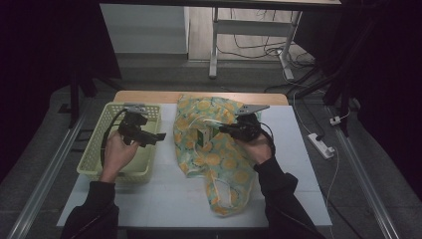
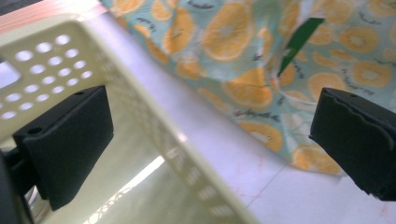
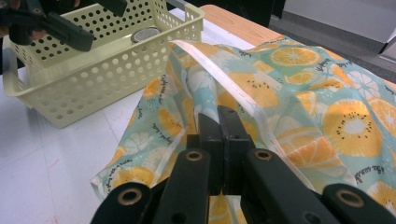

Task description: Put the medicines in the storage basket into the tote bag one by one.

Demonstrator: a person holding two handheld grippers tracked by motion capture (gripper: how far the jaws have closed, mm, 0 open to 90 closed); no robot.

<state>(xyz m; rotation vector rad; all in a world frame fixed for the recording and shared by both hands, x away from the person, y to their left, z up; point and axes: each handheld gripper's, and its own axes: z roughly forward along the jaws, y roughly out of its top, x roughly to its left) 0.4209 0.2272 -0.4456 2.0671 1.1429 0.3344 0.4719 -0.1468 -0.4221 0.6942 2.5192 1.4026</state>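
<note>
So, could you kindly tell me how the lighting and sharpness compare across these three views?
High view: dim, surroundings nearly black, the white table brightest. Left gripper view: bright but soft, with the basket rim smeared and the fruit-print bag slightly blurred. Right gripper view: evenly lit and sharpest, the bag's print crisp, though the near fingers look slightly soft.

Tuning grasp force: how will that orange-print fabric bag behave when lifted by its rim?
The teal fabric bag with orange-slice print likely flops: it lies creased and slumped on the white table. Probably light, since the right tongs, pinched on it, tent its white-edged rim. It holds a green item, so it may sag.
</note>
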